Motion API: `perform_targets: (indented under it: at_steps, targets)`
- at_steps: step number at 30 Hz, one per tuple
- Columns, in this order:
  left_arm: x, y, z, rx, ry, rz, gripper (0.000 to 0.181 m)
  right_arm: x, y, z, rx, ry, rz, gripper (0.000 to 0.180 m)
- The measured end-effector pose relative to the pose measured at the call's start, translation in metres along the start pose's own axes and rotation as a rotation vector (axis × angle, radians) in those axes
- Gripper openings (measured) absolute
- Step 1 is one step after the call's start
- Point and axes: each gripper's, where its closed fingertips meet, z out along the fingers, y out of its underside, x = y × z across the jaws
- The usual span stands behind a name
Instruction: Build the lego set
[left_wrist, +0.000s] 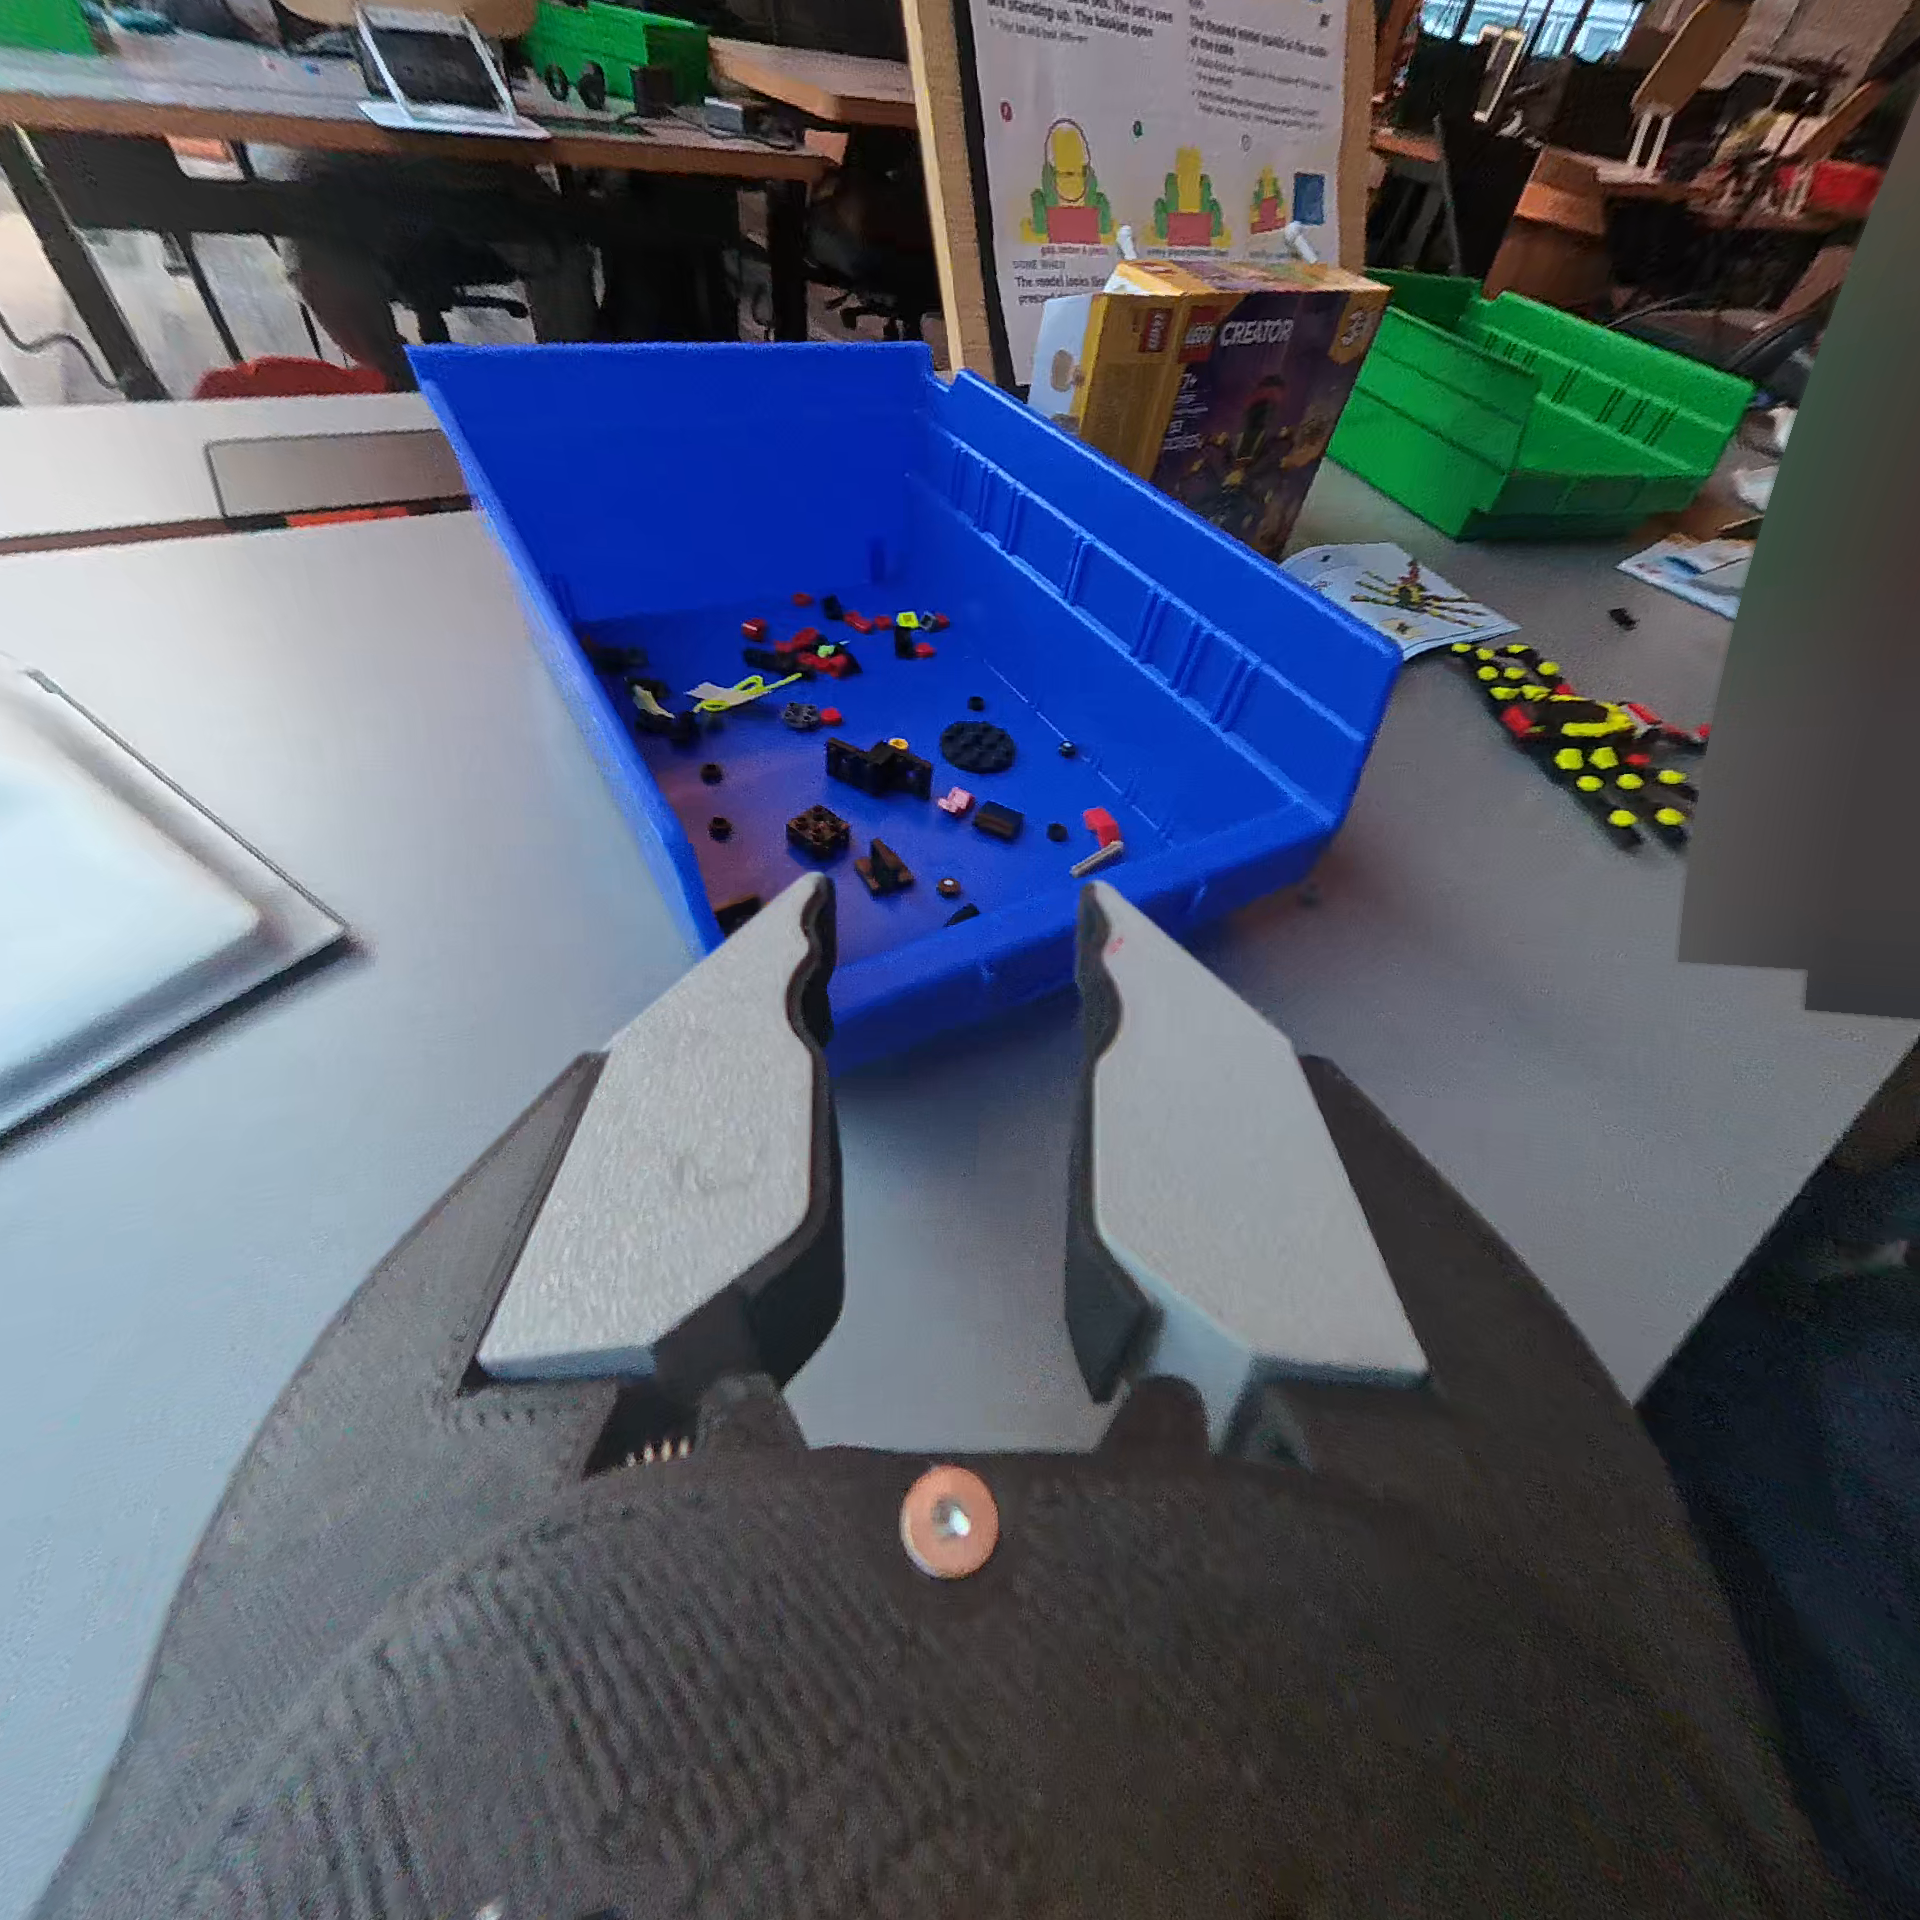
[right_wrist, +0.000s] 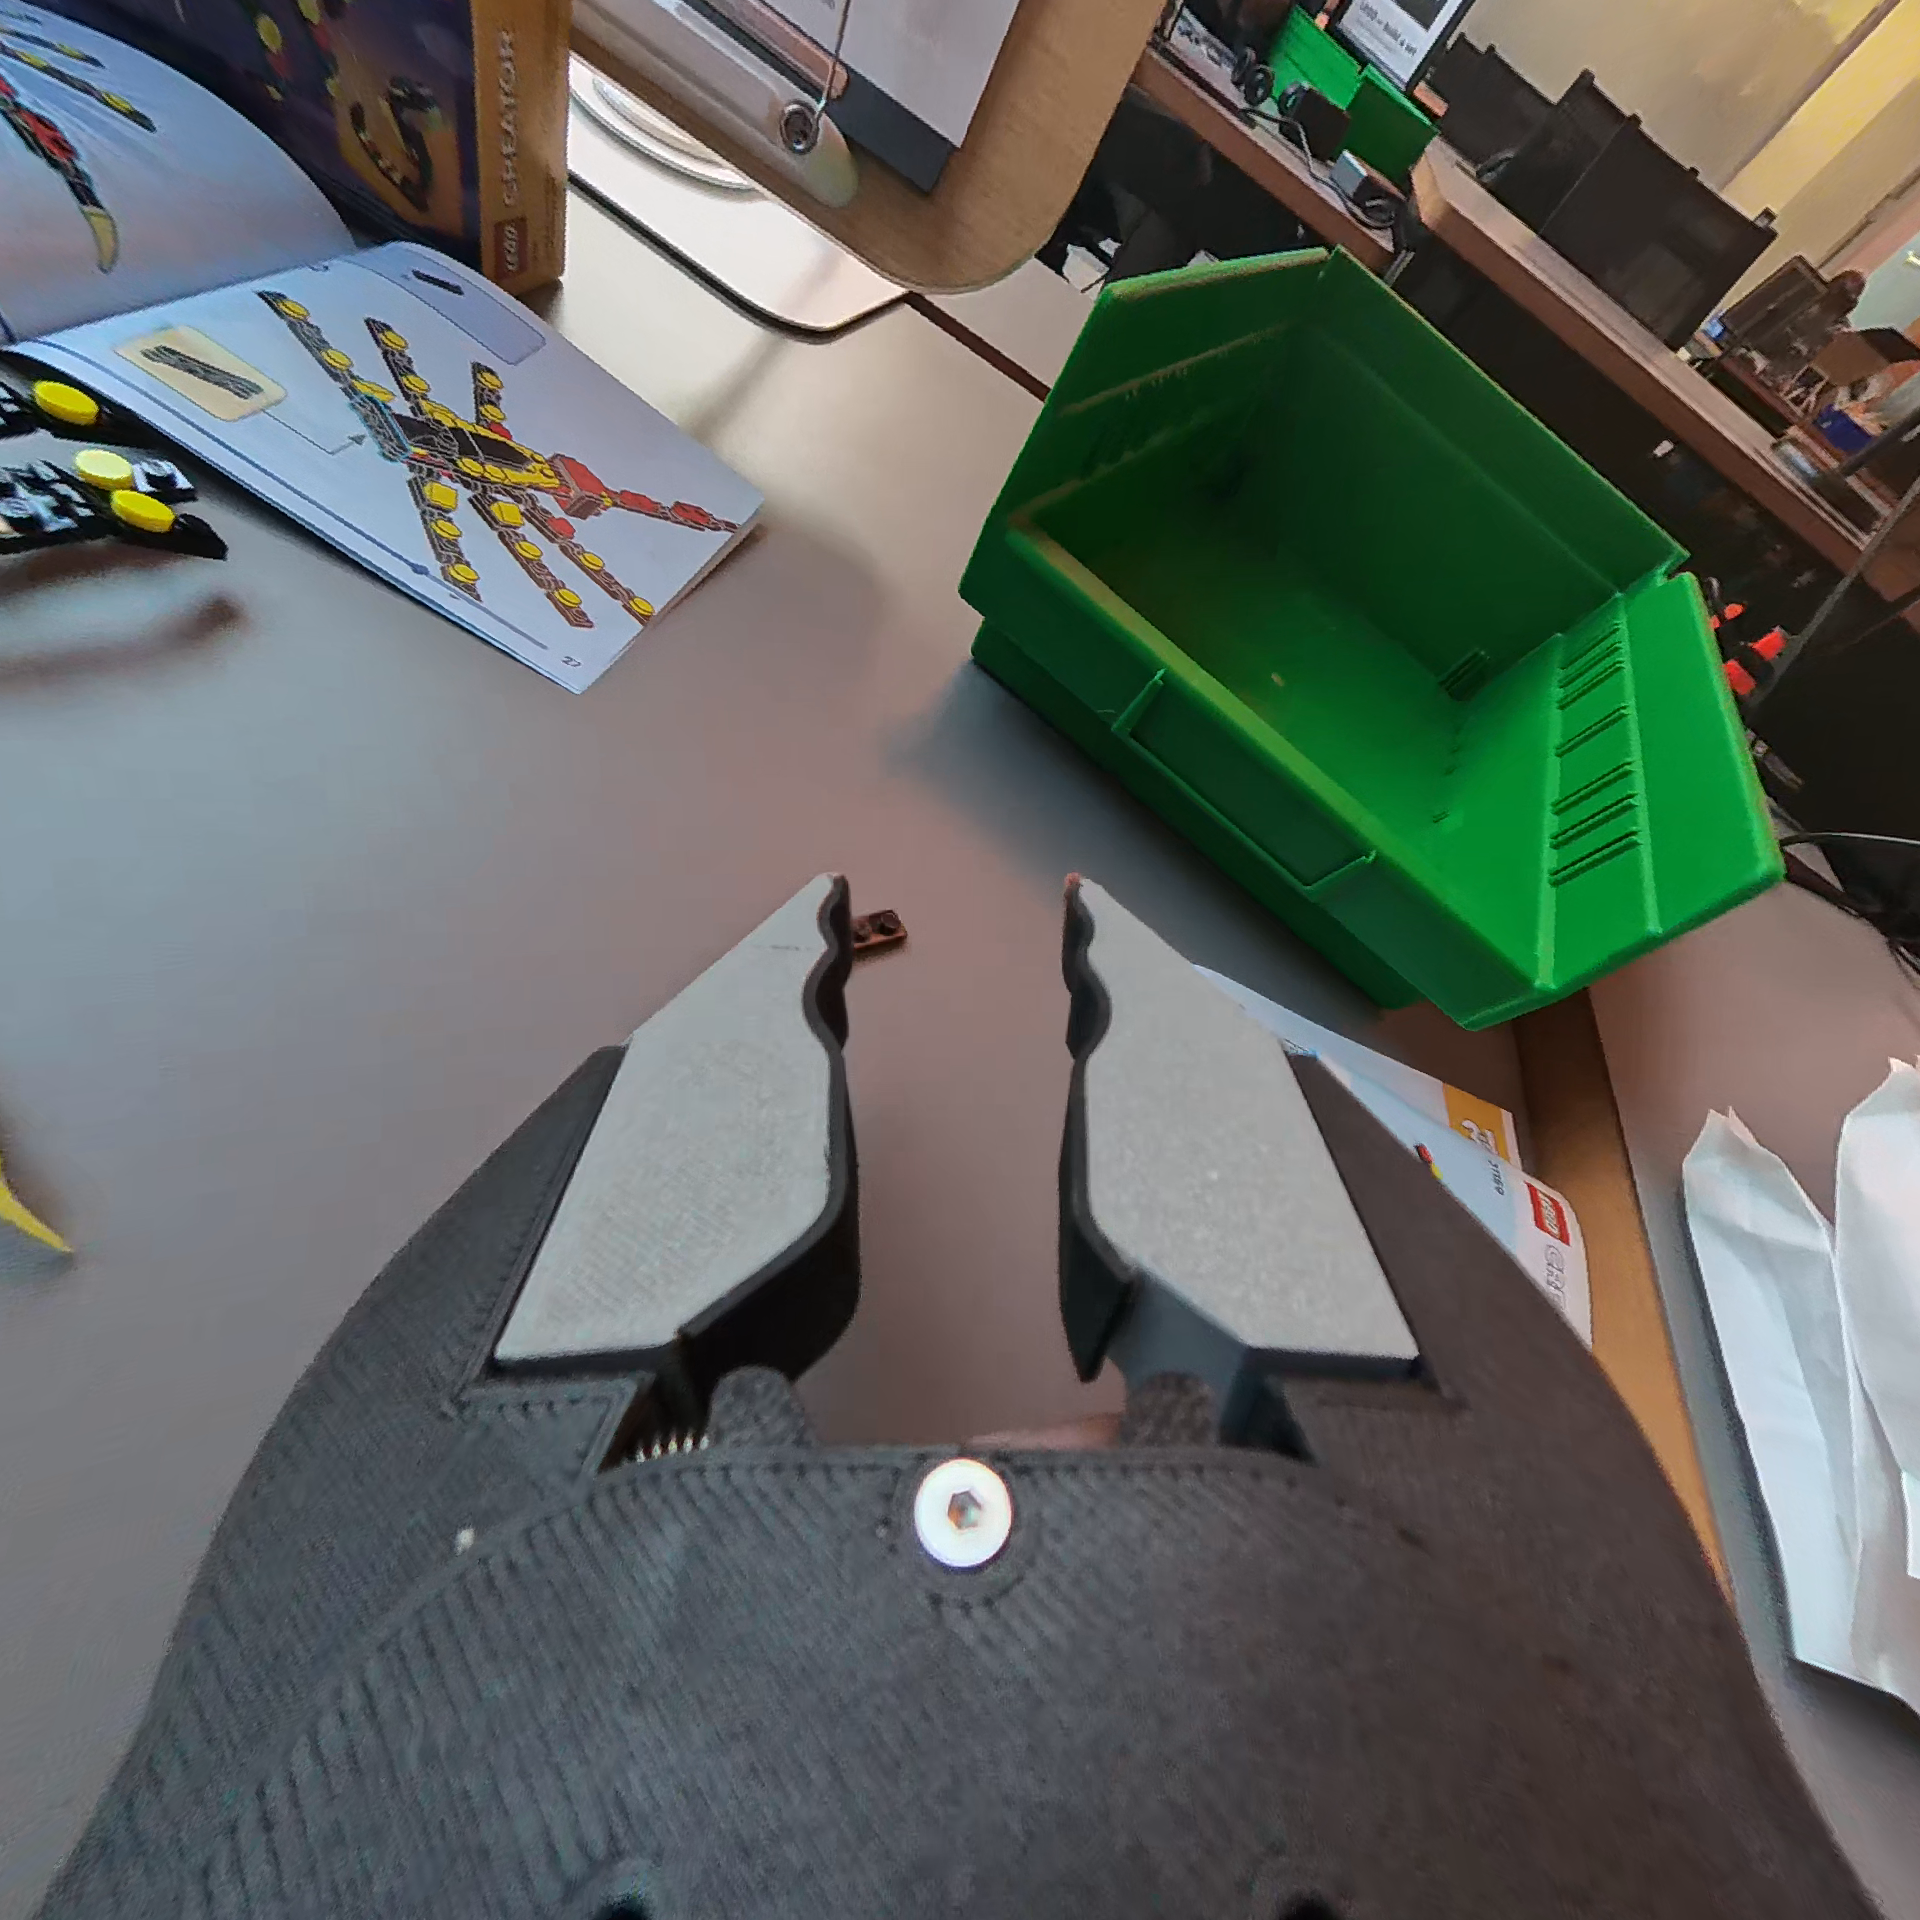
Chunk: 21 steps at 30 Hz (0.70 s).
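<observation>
A blue bin (left_wrist: 1143, 623) on the grey table holds several loose black, red and yellow lego pieces (left_wrist: 873, 764). My left gripper (left_wrist: 951, 899) is open and empty, its tips just above the bin's near rim. A partly built black, yellow and red model (left_wrist: 1579, 743) lies right of the bin; its edge also shows in the right wrist view (right_wrist: 104, 488). My right gripper (right_wrist: 951, 894) is open and empty above the table. A small dark brown plate (right_wrist: 881, 928) lies on the table just beyond its left fingertip. An open instruction booklet (right_wrist: 436, 457) lies at the upper left.
Nested empty green bins (right_wrist: 1351, 644) stand to the right, also seen in the left wrist view (left_wrist: 1538, 416). The lego box (left_wrist: 1226, 384) stands behind the blue bin. Leaflets (right_wrist: 1475, 1153) and white paper (right_wrist: 1808, 1351) lie near the right table edge. A grey flat panel (left_wrist: 125, 894) lies at left.
</observation>
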Motion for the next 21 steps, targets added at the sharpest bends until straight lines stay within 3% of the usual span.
perform_targets:
  at_steps: [1, 11, 16, 21]
  targets:
    - [0.001, 0.001, -0.002, -0.003, 0.001, -0.03, 0.045, -0.002, -0.002, -0.001, 0.009, -0.009, 0.001, 0.038]
    - [0.023, 0.016, -0.025, 0.001, 0.035, -0.175, 0.046, -0.018, -0.012, -0.008, 0.074, -0.087, -0.008, 0.039]
    - [0.009, 0.019, -0.021, 0.023, 0.009, -0.162, 0.047, -0.019, -0.011, -0.007, 0.063, -0.091, 0.001, 0.038]
    - [-0.015, 0.006, -0.017, 0.039, 0.046, -0.129, 0.06, -0.003, -0.011, -0.004, 0.065, -0.002, -0.013, 0.033]
